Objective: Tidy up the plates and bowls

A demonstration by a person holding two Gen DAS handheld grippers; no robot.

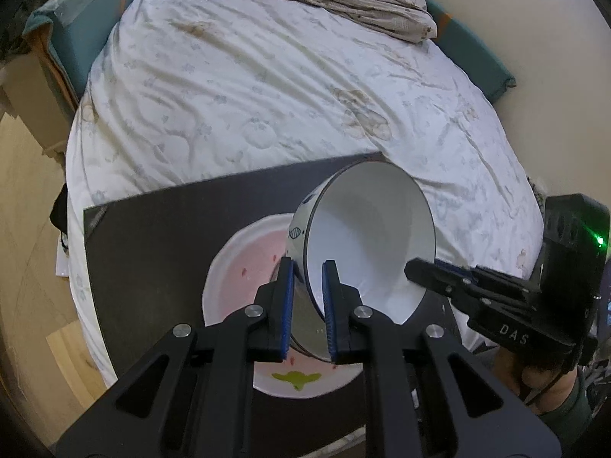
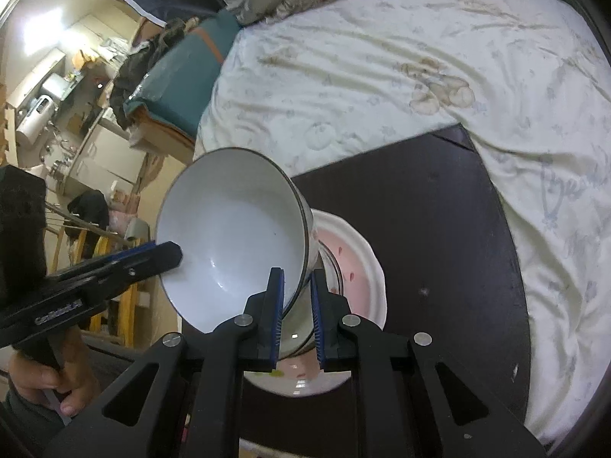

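**Bowl pinched at both rims, tilted over the pink plate**

I have the white bowl (image 1: pixel 366 236) held between my two tools, tipped steeply so its mouth faces me. My left hand-held gripper (image 1: pixel 308 305) is clamped on the near rim, one blue pad outside the wall and one inside. My right hand-held gripper (image 2: pixel 297 305) grips the opposite stretch of rim the same way; in the left view it reaches in from the side with a finger lying inside the bowl.

The bowl hangs just above the pink plate (image 1: pixel 244 267), which lies flat on the dark table (image 1: pixel 152 236) set over the bed (image 1: pixel 267 95). Under the bowl I see a metallic, rounded surface, perhaps a second bowl standing on the plate; I cannot tell for sure, nor whether the white bowl touches it.

I judge the bowl to be glazed ceramic or enamel: stiff, smooth, fairly heavy for a rim pinch, and liable to chip if it knocks against what is beneath it. A glossy wall can slide between the pads, so two opposite rim holds suit it better than one. Levelling it before lowering would seem wise, and the plate below could shift on the smooth table if nudged sideways.
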